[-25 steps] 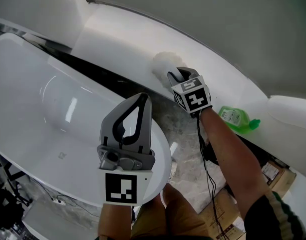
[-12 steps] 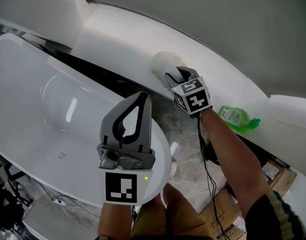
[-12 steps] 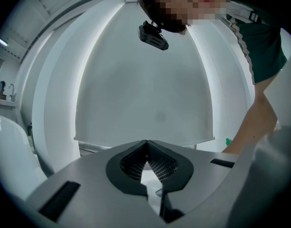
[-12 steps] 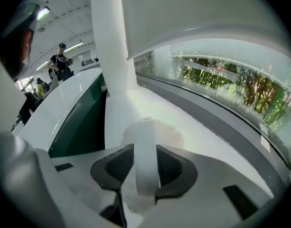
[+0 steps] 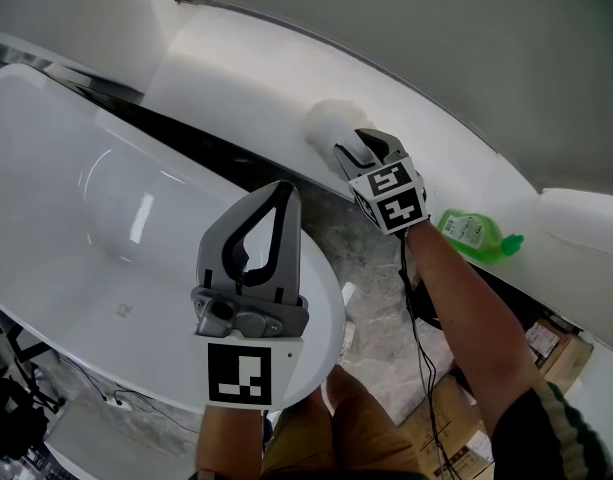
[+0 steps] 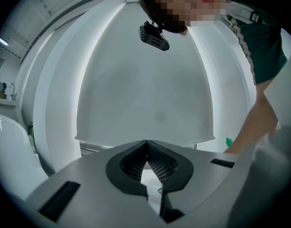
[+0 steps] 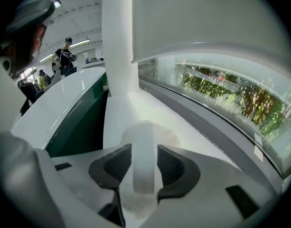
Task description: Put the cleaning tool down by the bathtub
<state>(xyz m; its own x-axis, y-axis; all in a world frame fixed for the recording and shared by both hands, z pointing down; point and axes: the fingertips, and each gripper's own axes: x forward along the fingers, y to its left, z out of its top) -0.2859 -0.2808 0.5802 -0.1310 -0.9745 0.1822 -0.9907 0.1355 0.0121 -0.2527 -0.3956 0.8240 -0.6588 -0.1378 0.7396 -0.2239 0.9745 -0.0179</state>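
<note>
We see the cleaning tool [image 5: 329, 125], a fluffy white round pad with a pale strap-like handle, lying flat on the white ledge [image 5: 246, 78] near its front edge, beside the glossy white bathtub [image 5: 76, 168].

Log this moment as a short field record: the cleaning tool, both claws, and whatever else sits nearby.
cleaning tool: white, fluffy, resting on the white ledge beside the bathtub
right claw: jaws have just been opening, apart on either side of the tool's handle, not pressing it
left claw: shut, empty, held over the bathtub
nearby: green bottle on the ledge, right of the right claw in the head view
task state: tool set down and released
</note>
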